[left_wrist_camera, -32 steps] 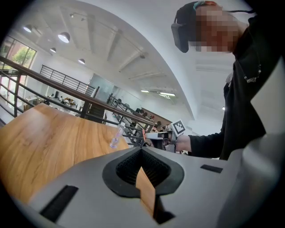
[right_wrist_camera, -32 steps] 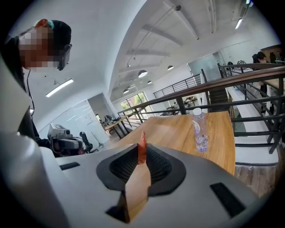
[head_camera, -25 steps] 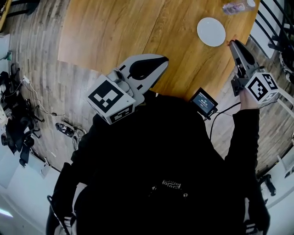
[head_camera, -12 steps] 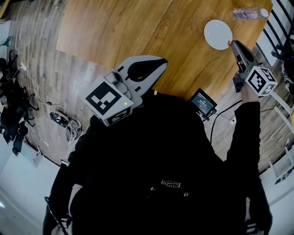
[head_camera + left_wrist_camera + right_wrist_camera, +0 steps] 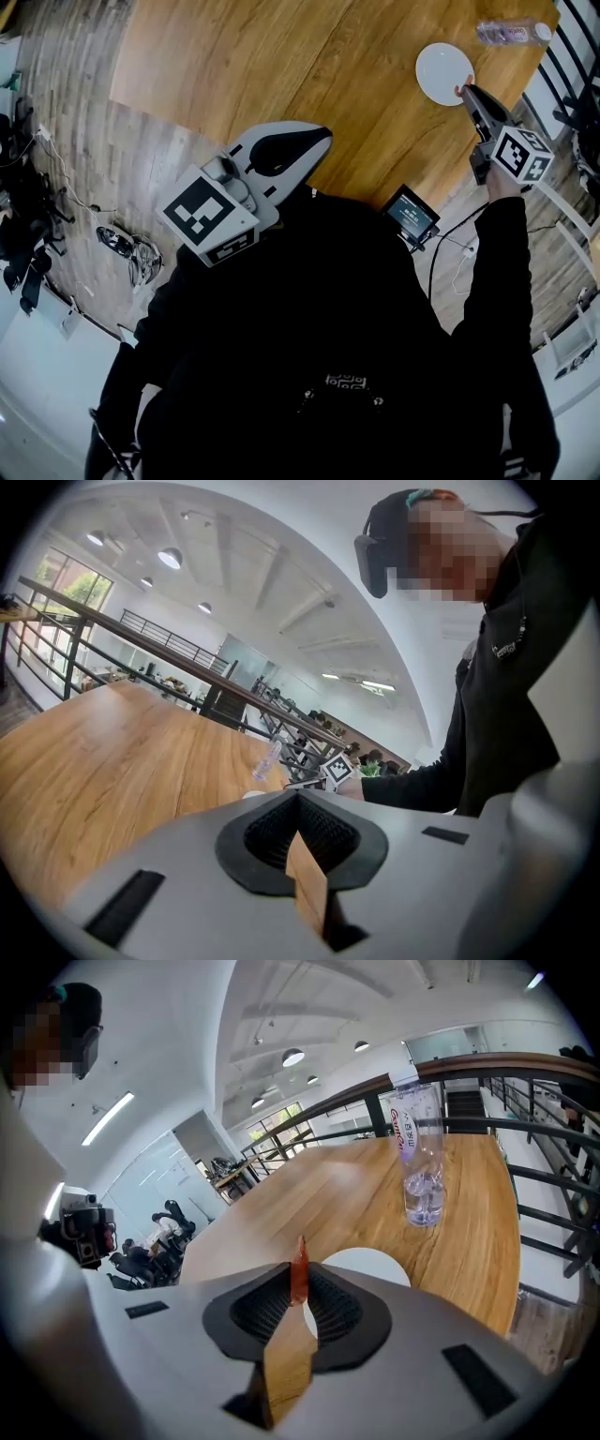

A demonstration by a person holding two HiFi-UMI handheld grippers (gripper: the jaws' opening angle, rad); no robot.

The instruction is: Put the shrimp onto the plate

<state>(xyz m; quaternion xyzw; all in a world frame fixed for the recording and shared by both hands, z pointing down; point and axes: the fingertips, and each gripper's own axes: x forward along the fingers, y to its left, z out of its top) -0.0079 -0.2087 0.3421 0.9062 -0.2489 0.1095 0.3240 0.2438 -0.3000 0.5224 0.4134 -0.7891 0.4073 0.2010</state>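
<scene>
Two tongs show in the head view. The left tongs [image 5: 322,135] hang over the near edge of the wooden surface [image 5: 281,66]. The right tongs [image 5: 463,92] are at the rim of the white plate [image 5: 441,67], with a bottle [image 5: 506,33] beyond it and plank floor [image 5: 75,159] to the left.

Left gripper view: we see the jaws together with nothing between them. A railing [image 5: 112,628] and ceiling lamps [image 5: 171,557] lie past the surface.

Right gripper view: the jaws clamp the shrimp [image 5: 298,1277], tip up, above the plate's near rim. The bottle stands upright.

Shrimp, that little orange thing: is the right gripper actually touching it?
Touching. The right gripper view shows the shrimp pinched between the right gripper's dark pads, its tip poking out above them.
</scene>
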